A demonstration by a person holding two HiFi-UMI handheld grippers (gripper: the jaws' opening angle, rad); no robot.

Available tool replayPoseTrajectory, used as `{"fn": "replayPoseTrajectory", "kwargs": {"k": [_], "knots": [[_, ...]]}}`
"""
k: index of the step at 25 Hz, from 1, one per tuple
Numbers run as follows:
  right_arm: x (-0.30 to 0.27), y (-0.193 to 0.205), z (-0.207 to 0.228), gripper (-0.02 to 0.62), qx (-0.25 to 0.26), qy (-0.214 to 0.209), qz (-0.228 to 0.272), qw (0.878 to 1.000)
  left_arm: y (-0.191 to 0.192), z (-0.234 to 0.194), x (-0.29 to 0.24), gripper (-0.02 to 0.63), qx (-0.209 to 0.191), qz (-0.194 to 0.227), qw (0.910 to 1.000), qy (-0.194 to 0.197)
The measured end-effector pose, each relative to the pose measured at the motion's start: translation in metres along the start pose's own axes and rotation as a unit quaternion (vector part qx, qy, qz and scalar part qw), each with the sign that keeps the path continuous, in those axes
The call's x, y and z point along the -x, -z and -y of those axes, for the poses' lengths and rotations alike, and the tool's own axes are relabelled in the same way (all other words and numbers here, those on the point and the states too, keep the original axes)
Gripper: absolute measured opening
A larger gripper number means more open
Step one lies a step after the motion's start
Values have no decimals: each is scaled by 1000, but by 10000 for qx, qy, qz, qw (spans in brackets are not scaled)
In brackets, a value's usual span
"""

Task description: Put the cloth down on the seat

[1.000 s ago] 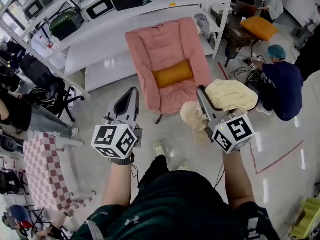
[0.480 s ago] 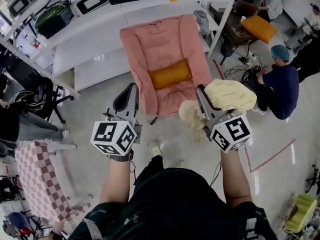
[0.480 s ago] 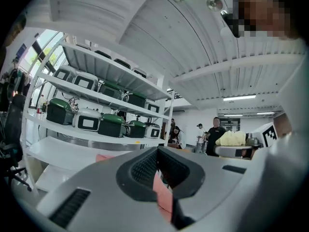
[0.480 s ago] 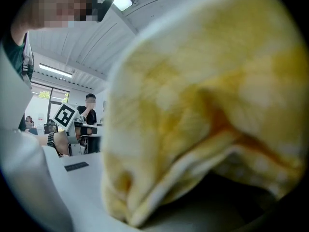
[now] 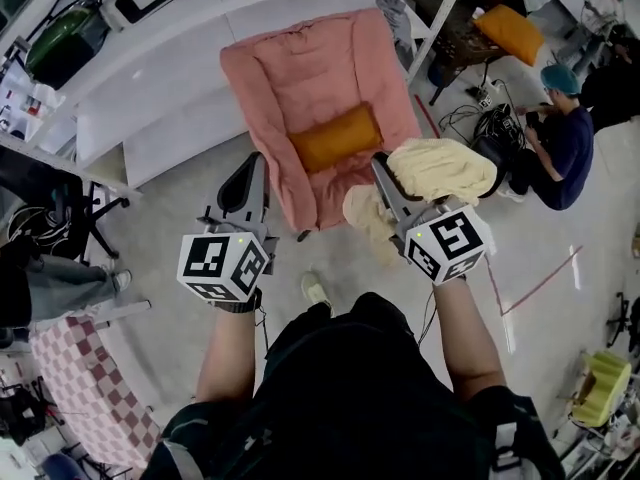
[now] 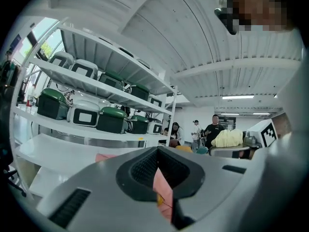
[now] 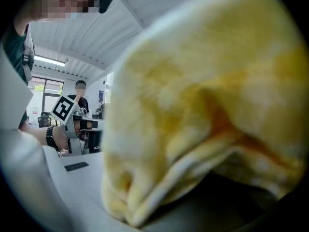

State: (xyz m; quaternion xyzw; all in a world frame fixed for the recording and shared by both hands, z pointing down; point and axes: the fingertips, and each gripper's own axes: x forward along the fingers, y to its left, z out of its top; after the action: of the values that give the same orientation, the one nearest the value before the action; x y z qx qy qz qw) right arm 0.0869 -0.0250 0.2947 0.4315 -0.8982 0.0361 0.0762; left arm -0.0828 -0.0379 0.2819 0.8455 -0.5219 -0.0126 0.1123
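A pink padded chair with an orange cushion on its seat stands on the floor ahead of me. My right gripper is shut on a pale yellow fluffy cloth. The cloth is bunched over the jaws and hangs down on their left side, just right of the chair's front edge. That cloth fills most of the right gripper view and hides the jaws there. My left gripper is shut and holds nothing, by the chair's front left corner. Through its notch a sliver of pink chair shows.
White shelving with green and white cases runs behind the chair. A person in a blue cap crouches at the right beside floor cables. A checked seat stands at lower left. Red tape marks the floor.
Both grippers and I have moved closer to the pink chair, which now lies nearer the jaws. The cloth stays gripped in the right gripper; the left stays shut.
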Motion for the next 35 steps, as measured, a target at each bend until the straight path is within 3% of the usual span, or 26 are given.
{"fn": "replayPoseTrajectory", "kwargs": {"k": [12,20,26,30,35], "knots": [[-90,37,22,9,272,-144,-600,9977,28,-58,-50,6,260,-263,9993,15],[-175,97,51,9,742,-936,-1356,9835,58,-98,-101,6,337,-435,9978,-371],[-236,147,69,9,1612,-1748,-1950,9516,89,-126,-147,6,397,-653,9944,-727],[-274,190,79,9,2200,-2194,-2435,9188,113,-150,-166,6,507,-746,9909,-998],[-316,243,68,9,2904,-2811,-2647,8756,139,-185,-181,6,636,-791,9862,-1306]]}}
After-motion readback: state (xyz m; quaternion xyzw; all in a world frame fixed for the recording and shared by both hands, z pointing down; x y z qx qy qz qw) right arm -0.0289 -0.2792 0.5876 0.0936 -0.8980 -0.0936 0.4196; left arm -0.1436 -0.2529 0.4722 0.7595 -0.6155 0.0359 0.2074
